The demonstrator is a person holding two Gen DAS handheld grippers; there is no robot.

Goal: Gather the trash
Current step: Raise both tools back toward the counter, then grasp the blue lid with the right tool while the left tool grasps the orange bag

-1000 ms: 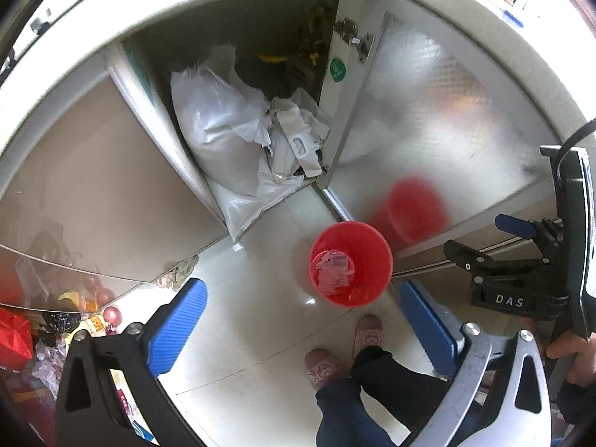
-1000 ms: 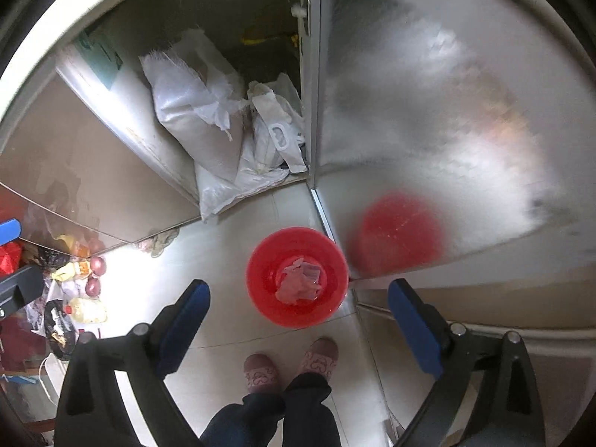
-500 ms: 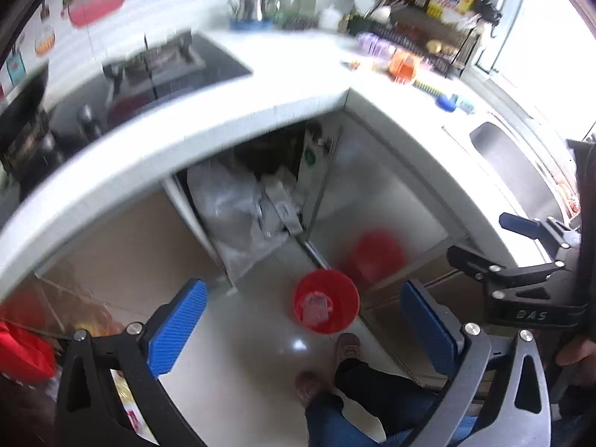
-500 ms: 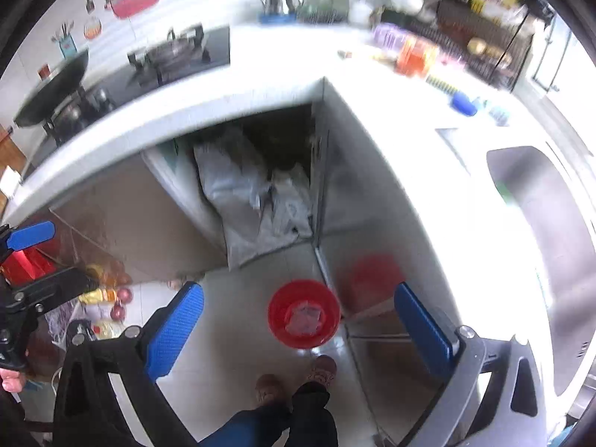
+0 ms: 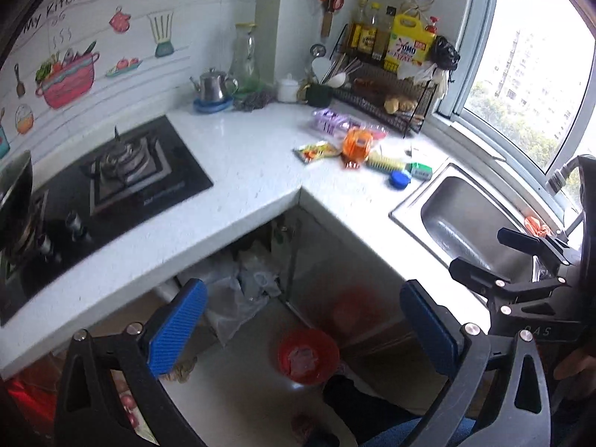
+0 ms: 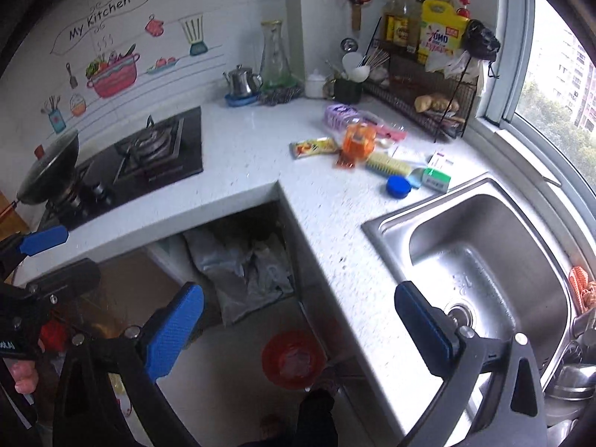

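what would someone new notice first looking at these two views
Probably the bright litter on the white counter between stove and sink: an orange wrapper, a yellow snack packet left of it, and a blue lid nearer the sink. Next, the red bin on the floor by the open cabinet, with crumpled trash already inside. Both the left gripper and the right gripper are open and empty.
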